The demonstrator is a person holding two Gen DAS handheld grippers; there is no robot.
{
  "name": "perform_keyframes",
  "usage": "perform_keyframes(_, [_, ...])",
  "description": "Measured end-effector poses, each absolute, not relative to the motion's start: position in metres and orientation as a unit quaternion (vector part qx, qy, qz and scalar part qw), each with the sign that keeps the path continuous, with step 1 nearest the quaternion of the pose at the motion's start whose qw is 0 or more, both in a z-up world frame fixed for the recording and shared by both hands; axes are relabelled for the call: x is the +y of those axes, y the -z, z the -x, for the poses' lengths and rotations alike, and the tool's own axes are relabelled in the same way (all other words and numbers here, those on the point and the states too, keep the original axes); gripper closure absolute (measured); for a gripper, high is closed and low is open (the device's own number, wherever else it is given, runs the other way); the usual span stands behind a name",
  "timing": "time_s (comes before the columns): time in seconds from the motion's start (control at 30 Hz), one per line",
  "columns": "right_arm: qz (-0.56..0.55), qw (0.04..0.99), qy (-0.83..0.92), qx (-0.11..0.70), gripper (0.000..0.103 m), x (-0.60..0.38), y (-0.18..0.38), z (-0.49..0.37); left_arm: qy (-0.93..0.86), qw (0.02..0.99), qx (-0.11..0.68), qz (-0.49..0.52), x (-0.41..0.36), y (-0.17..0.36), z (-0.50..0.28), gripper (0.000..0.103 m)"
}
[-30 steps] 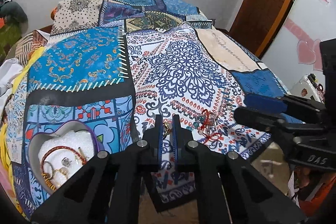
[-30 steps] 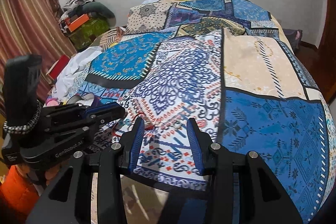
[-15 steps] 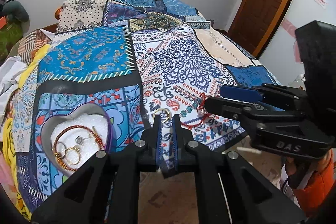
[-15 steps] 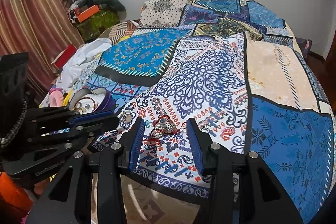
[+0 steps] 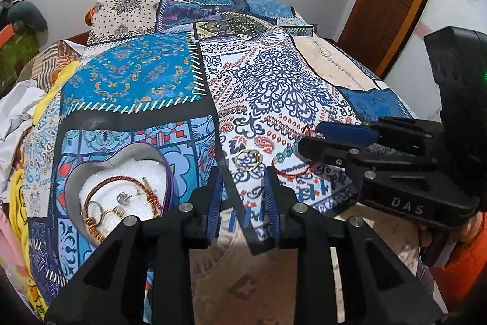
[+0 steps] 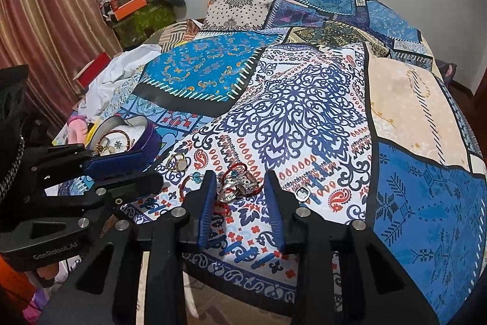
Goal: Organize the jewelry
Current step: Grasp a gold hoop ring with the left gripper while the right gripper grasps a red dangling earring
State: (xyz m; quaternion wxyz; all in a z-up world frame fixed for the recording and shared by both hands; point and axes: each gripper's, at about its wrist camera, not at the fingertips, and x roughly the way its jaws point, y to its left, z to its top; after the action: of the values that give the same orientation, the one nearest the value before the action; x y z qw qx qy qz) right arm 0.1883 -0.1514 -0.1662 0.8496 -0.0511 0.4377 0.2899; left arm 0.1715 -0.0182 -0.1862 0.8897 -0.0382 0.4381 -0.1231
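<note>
We hold our left tool (image 5: 242,197) with its jaws apart and nothing between them; gold rings (image 5: 248,159) lie on the bedspread (image 5: 274,81) just ahead of it, and the heart-shaped box (image 5: 121,191) sits to its left. Our right tool (image 6: 240,203) is likewise spread, with the jewelry pile (image 6: 240,183) between its tips, unclamped.

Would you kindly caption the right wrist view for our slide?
Open right gripper frames a tangle of red cord and silver jewelry on the patchwork bedspread.
</note>
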Motion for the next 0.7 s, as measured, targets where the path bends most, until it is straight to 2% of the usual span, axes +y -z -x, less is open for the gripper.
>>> perform_keyframes(0.1, [0.058,0.849,-0.291,0.437,0.087,-0.15,0.167,-0.19,0.123,0.888,0.441,0.044,-0.018,0.188,-0.176,0.076])
perform_keyframes(0.7, [0.025,0.866,-0.267,0.422,0.087,-0.184,0.156,-0.187,0.132,0.88,0.449,0.084,-0.018,0.197,-0.194,0.076])
